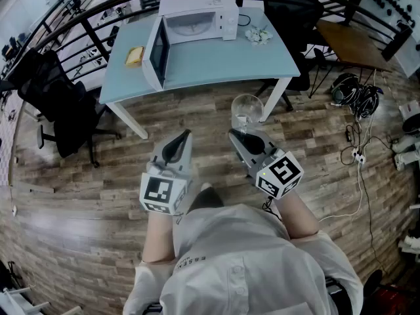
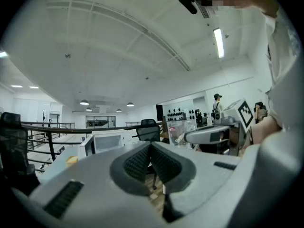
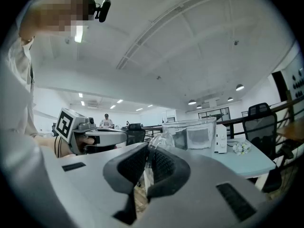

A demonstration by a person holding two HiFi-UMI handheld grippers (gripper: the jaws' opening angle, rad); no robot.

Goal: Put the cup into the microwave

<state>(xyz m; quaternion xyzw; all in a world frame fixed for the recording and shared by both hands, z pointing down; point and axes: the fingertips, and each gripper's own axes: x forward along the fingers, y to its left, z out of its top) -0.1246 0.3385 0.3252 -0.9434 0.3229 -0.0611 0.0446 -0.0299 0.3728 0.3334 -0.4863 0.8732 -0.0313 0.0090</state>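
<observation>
Gripping clear cup (image 1: 247, 110) by handle, right claw (image 1: 235, 134) pinched tight on it, held level above floor (image 1: 98, 195), short of desk (image 1: 216, 61). Left claw (image 1: 185, 136) pressed together, empty (also level), alongside. Microwave (image 1: 197, 18) on desk, door swung wide.

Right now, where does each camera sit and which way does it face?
Head view: on the person's head, looking steeply down at left tool, right tool, shirt, table.
Left tool view: on that tool, level along its shut jaws toward the microwave.
Right tool view: on that tool, level past the held cup.
Shared: microwave.
</observation>
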